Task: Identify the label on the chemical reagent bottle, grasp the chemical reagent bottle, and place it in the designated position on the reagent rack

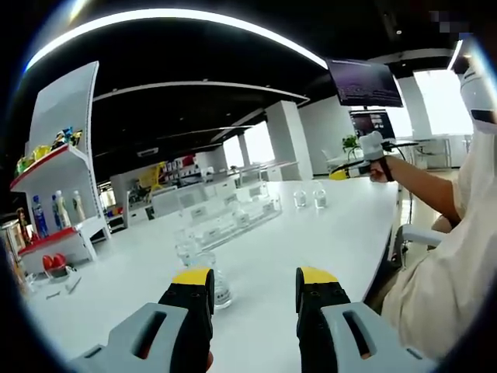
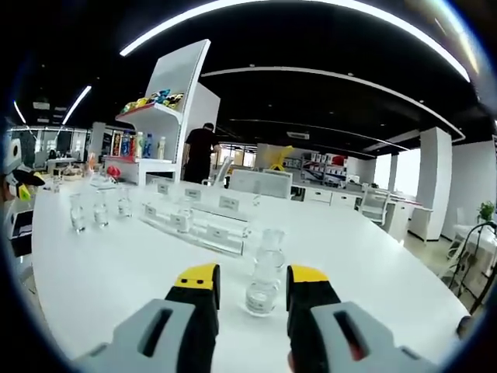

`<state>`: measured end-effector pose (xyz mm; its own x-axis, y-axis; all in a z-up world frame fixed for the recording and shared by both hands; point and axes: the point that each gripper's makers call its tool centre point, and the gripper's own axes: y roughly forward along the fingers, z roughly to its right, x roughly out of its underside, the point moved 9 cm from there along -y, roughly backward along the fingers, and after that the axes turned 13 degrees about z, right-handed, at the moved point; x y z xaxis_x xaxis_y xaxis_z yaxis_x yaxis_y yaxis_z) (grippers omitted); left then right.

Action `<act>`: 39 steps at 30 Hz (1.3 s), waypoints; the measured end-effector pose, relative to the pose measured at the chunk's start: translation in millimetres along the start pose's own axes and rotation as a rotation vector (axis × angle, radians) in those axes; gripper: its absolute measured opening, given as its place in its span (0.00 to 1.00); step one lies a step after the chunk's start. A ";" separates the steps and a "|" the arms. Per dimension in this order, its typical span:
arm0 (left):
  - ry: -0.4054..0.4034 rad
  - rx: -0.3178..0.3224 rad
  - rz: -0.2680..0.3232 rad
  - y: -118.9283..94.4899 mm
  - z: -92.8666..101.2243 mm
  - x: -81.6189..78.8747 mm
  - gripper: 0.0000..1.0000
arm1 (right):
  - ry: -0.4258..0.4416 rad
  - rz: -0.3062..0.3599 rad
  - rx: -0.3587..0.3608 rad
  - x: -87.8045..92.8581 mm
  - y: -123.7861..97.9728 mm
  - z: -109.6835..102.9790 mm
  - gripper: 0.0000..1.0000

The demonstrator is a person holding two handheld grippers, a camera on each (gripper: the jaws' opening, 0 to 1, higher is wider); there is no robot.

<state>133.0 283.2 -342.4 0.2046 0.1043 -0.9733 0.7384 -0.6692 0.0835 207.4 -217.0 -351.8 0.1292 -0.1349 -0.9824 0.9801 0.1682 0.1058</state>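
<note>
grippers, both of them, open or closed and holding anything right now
Left gripper: open, holding nothing.
Right gripper: open, a clear bottle between its fingers, not gripped yet.

A white counter [image 2: 116,272] spans both views. A white shelf [image 1: 66,167] holds coloured bottles [image 1: 56,210]. A monitor [image 1: 363,81] hangs overhead. A person [image 2: 200,151] stands beyond.

we are in an open-plan office or showroom: a long white worktop [image 2: 116,272], ceiling light strips [image 2: 326,9], a wall monitor [image 1: 363,82], white pillars [image 1: 289,138], a display shelf [image 2: 159,124] of bottles, rows of desks [image 2: 326,196].
</note>
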 end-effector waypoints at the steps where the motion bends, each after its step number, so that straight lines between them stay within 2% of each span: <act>1: 0.000 0.000 0.000 0.0 0.0 0.0 0.43 | 0.000 -0.002 0.001 0.5 0.4 -0.3 0.34; 10: -0.003 -0.014 0.003 -0.3 -3.7 0.1 0.43 | 0.014 -0.021 0.006 7.0 6.9 -0.9 0.33; 14: -0.003 -0.006 0.000 0.8 -2.7 0.5 0.43 | 0.017 -0.030 0.012 12.3 17.0 10.9 0.33; 39: -0.005 -0.014 -0.002 1.1 -4.2 2.0 0.43 | 0.024 -0.099 0.036 34.9 41.0 23.5 0.33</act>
<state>136.9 285.7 -343.3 0.1999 0.1016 -0.9745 0.7474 -0.6590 0.0847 255.6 -237.7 -378.1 0.0284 -0.1255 -0.9917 0.9927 0.1195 0.0133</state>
